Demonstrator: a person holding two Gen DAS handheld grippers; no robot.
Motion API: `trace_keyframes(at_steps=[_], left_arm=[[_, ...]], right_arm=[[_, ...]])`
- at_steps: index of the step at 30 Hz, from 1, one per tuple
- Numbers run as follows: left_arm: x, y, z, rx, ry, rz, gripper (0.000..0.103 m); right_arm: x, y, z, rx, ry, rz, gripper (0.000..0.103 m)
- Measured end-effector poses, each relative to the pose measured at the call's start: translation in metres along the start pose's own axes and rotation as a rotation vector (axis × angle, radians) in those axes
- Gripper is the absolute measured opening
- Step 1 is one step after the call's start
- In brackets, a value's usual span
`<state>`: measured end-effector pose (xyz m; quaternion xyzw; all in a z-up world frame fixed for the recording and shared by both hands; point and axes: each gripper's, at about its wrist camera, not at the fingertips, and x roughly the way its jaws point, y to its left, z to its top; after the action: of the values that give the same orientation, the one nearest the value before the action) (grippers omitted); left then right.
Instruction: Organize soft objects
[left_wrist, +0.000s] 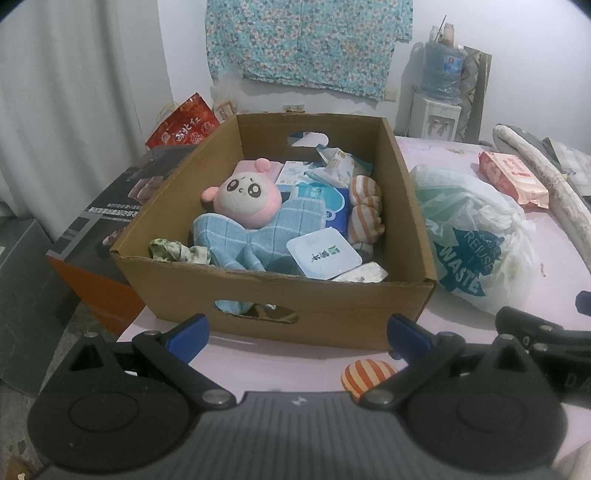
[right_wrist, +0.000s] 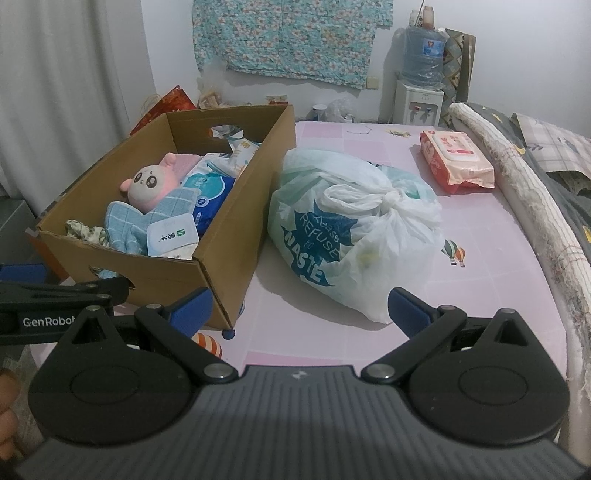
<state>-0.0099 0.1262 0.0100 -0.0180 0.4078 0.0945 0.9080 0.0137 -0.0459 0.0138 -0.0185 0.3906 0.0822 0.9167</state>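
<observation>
Knotted plastic bag (right_wrist: 354, 236) touches cardboard box (right_wrist: 236, 229); striped ball (left_wrist: 365, 376) nearby.

Left wrist view low over the near table edge, facing straight into the cardboard box (left_wrist: 273, 291) close ahead, right wrist view further right, angled past it toward the tied plastic bag (right_wrist: 351, 236), both sharing box, bag, back wall

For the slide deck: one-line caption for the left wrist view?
Open left gripper faces a cardboard box of soft items, with a striped ball on the pink table.
</observation>
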Motion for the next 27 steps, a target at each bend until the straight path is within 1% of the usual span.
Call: trace_keyframes(at_steps=[27], left_arm=[[-0.0005, 0.0018, 0.0008, 0.0, 0.001, 0.002, 0.103]], right_arm=[[0.0012, 0.0017, 0.003, -0.007, -0.003, 0.002, 0.102]])
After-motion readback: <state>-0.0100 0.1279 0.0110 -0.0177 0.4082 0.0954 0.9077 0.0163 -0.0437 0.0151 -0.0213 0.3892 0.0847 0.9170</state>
